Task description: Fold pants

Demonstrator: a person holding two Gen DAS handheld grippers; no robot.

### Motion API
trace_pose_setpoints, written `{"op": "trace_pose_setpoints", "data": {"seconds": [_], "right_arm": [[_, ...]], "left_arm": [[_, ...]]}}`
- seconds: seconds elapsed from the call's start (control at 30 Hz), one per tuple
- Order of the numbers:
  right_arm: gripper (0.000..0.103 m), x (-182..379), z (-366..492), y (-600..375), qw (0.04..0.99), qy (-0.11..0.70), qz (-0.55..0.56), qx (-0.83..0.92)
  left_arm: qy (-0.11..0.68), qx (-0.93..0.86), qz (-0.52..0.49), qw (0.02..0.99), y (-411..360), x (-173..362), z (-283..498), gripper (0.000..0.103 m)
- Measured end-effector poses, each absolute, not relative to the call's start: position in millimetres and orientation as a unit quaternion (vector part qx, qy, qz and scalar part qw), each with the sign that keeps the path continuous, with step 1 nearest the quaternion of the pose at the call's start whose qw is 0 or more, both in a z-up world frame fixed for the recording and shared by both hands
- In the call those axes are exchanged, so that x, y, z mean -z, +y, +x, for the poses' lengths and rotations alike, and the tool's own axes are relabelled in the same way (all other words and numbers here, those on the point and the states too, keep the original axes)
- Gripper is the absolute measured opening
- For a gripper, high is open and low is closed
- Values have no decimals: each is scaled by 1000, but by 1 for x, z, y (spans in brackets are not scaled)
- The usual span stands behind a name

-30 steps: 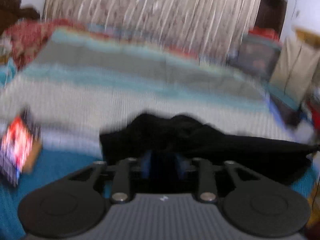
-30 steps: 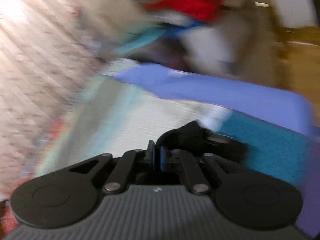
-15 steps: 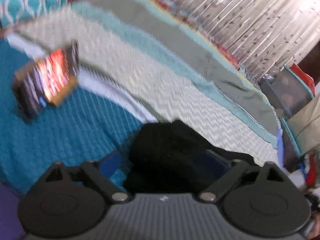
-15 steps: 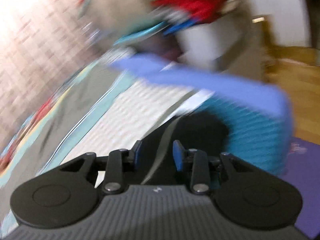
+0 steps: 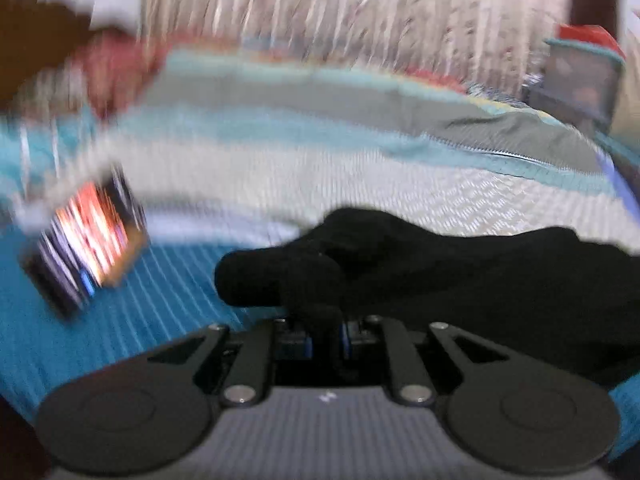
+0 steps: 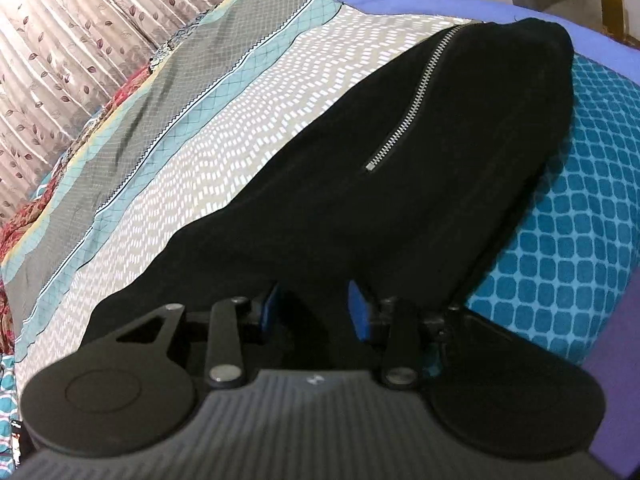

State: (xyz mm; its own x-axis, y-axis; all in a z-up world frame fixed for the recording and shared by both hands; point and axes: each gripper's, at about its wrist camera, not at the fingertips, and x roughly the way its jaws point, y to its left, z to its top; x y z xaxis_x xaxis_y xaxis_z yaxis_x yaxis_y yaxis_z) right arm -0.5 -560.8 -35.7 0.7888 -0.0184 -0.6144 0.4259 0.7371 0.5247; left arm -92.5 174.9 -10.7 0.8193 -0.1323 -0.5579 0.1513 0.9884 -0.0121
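Observation:
Black pants (image 6: 380, 168) with a silver zipper (image 6: 416, 92) lie on the bed, stretching away from my right gripper (image 6: 314, 308). Its blue pads stand apart over the near edge of the cloth, so it is open. In the left wrist view the pants (image 5: 460, 272) lie bunched to the right. My left gripper (image 5: 326, 336) is shut on a fold of the black cloth, which rises between its pads.
The bed has a striped grey, teal and cream cover (image 6: 192, 128) and a blue patterned sheet (image 6: 580, 220). A phone with a lit screen (image 5: 86, 240) lies at the left. Curtains (image 6: 60, 40) hang behind. A storage box (image 5: 576, 80) stands at the far right.
My left gripper was open around the cloth half a second ago and has shut on it. My right gripper has opened wider and dropped low over the pants. Both views swung.

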Motion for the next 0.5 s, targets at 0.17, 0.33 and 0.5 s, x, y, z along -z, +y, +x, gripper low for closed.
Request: {"op": "trace_pose_setpoints", "data": {"seconds": [0.17, 0.33, 0.5], "right_arm": [[42, 34, -7, -552, 891, 301, 313, 130], [42, 34, -10, -553, 890, 304, 311, 137], [47, 34, -6, -547, 891, 303, 307, 143]], "left_arm": [[366, 84, 0, 927, 182, 26, -86, 20], [345, 86, -113, 928, 228, -8, -91, 92], [385, 106, -264, 878, 275, -4, -42, 96]]}}
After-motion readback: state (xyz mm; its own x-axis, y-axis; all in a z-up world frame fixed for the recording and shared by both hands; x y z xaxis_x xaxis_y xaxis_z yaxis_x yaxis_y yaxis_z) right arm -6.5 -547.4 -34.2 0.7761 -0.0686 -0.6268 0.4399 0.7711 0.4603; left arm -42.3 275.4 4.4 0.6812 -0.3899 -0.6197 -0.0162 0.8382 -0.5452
